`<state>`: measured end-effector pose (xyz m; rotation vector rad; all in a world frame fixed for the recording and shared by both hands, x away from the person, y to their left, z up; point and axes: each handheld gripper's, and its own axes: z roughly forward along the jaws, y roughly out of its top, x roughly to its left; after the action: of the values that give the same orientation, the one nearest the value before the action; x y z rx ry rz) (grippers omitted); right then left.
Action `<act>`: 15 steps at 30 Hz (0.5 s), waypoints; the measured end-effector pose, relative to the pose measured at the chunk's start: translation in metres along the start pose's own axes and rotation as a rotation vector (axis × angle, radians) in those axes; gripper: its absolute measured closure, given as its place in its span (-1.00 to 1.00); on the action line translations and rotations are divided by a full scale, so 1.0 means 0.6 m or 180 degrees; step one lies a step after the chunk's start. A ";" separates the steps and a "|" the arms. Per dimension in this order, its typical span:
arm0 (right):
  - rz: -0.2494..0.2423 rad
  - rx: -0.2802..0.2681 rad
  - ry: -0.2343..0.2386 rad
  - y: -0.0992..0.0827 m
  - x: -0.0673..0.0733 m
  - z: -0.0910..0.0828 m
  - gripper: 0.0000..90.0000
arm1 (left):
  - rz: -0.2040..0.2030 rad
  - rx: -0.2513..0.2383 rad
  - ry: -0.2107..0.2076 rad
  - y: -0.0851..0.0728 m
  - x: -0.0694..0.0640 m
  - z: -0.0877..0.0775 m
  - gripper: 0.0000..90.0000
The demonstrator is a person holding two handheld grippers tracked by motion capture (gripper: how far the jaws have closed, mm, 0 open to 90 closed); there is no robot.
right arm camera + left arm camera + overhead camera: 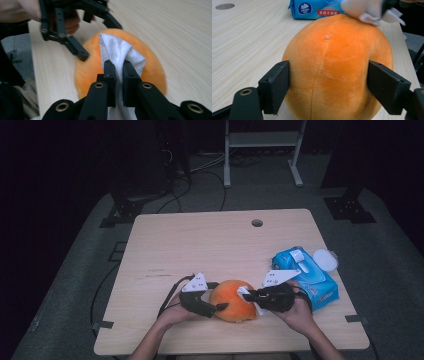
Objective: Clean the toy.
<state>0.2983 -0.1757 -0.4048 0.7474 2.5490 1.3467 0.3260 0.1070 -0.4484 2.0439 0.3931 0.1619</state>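
Note:
An orange plush ball (232,301) sits near the table's front edge. My left gripper (219,296) comes in from the left and is shut on it. In the left gripper view both black pads (278,85) press into the sides of the plush ball (337,65). My right gripper (251,296) reaches in from the right, shut on a white wipe (244,292) that lies against the top of the ball. In the right gripper view that gripper (119,65) pinches the wipe (120,48) over the ball (152,71), with the left gripper (99,40) beyond.
A blue pack of wet wipes (305,272) lies at the right side of the wooden table (200,245), with a white round lid (325,259) beside it. A cable hole (257,223) sits near the far edge. A white rack (262,140) stands behind the table.

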 end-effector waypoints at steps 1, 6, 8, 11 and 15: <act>0.0014 0.0016 -0.0045 -0.003 -0.006 -0.001 0.84 | -0.0038 -0.0012 0.0002 -0.001 0.002 0.000 -0.49; 0.0200 0.0069 -0.0101 -0.022 -0.029 -0.006 0.84 | -0.0215 -0.0019 0.0022 -0.006 0.013 -0.002 -0.46; 0.0128 0.0025 -0.0031 -0.014 -0.015 -0.007 0.84 | -0.0295 -0.0032 0.0031 -0.008 0.017 -0.003 -0.46; -0.0010 -0.0014 0.0117 -0.002 0.009 -0.002 0.84 | -0.0456 -0.0065 0.0042 -0.012 0.025 -0.006 -0.46; -0.0034 0.0028 0.0071 -0.003 0.007 0.003 0.84 | -0.0610 -0.0127 0.0041 -0.017 0.034 -0.010 -0.45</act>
<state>0.2947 -0.1731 -0.4067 0.7232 2.5740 1.3488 0.3411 0.1233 -0.4555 1.9543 0.5863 0.0652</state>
